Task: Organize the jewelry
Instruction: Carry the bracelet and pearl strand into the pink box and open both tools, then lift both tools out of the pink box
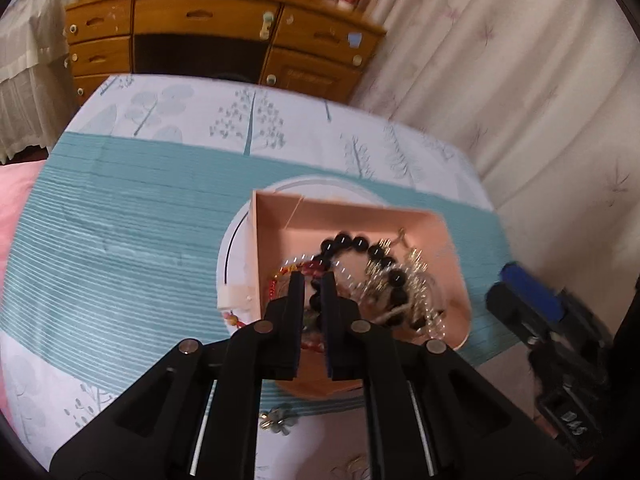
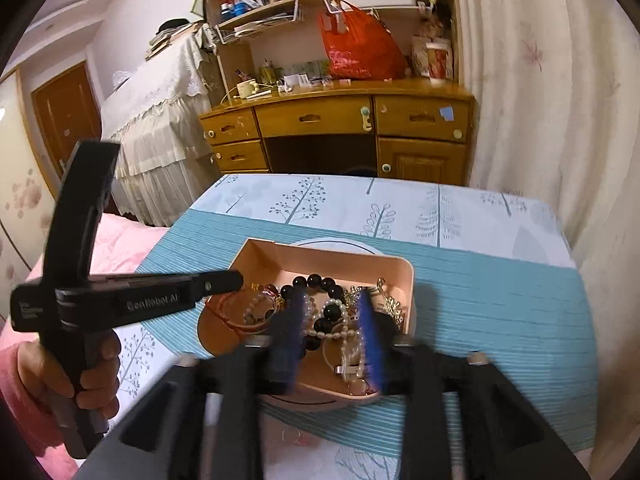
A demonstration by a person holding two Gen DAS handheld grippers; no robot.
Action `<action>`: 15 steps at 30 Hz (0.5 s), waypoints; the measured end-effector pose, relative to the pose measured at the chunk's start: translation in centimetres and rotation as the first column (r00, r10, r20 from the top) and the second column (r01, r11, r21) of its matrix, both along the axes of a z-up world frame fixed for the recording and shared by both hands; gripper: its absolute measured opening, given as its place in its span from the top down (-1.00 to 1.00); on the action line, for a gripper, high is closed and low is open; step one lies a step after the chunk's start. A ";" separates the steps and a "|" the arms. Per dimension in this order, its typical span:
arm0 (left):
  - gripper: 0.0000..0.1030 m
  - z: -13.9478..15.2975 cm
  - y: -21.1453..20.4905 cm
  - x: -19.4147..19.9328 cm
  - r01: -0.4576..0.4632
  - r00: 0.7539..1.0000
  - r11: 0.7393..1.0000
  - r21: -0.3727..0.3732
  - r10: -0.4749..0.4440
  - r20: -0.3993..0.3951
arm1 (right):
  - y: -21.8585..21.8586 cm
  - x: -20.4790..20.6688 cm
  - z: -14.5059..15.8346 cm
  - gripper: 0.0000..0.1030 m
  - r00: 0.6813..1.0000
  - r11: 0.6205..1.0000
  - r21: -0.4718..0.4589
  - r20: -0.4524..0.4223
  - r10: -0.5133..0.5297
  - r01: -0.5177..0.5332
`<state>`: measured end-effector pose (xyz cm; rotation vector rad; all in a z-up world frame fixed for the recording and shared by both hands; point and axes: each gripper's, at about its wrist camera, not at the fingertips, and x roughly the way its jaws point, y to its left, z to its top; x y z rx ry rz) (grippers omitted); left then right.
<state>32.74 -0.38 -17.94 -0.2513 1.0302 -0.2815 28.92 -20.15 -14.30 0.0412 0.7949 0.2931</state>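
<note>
A pink tray (image 1: pixel 352 208) (image 2: pixel 320 254) rests on a white round plate (image 1: pixel 236 240) on the teal tablecloth. In it lie a black bead bracelet (image 1: pixel 360 244) (image 2: pixel 312 282), a pearl strand (image 2: pixel 320 334), silvery chains (image 1: pixel 416 280) and a red string bracelet (image 2: pixel 224 308). My left gripper (image 1: pixel 313 280) (image 2: pixel 238 280) hangs over the tray's left part with its jaws nearly together; I see nothing clearly pinched. My right gripper (image 2: pixel 332 320) (image 1: pixel 502 282), blurred, stands open just above the pearls and black beads, its blue pads (image 2: pixel 370 320) on either side of them.
A small flower brooch (image 1: pixel 276 420) and a red beaded piece (image 1: pixel 236 318) lie on the cloth outside the tray. A hand in a pink sleeve (image 2: pixel 92 372) holds the left gripper. A wooden desk with drawers (image 2: pixel 320 120) stands beyond the table, curtains (image 2: pixel 540 120) right, pink bedding (image 1: pixel 16 200) left.
</note>
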 end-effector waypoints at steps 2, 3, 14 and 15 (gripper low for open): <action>0.67 -0.2 0.0 0.0 0.001 1.000 1.000 0.018 -0.001 -0.007 | -0.5 0.2 0.0 0.09 1.000 0.999 0.033 -0.001 -0.006 0.006; 0.53 -0.2 0.0 -0.1 0.001 1.000 1.000 0.027 -0.001 -0.002 | -0.7 0.3 -0.1 0.04 1.000 0.999 0.051 -0.008 -0.008 0.009; -0.28 1.5 -1.1 -3.1 0.049 0.994 0.999 0.022 -0.051 0.096 | -1.2 -1.0 -1.4 -0.75 0.993 0.996 0.075 -0.110 -0.045 0.054; -0.28 1.5 -1.1 -3.5 0.044 0.994 0.999 0.033 -0.047 0.101 | -1.2 -1.4 -1.7 -0.78 0.992 0.996 0.073 -0.121 -0.046 0.055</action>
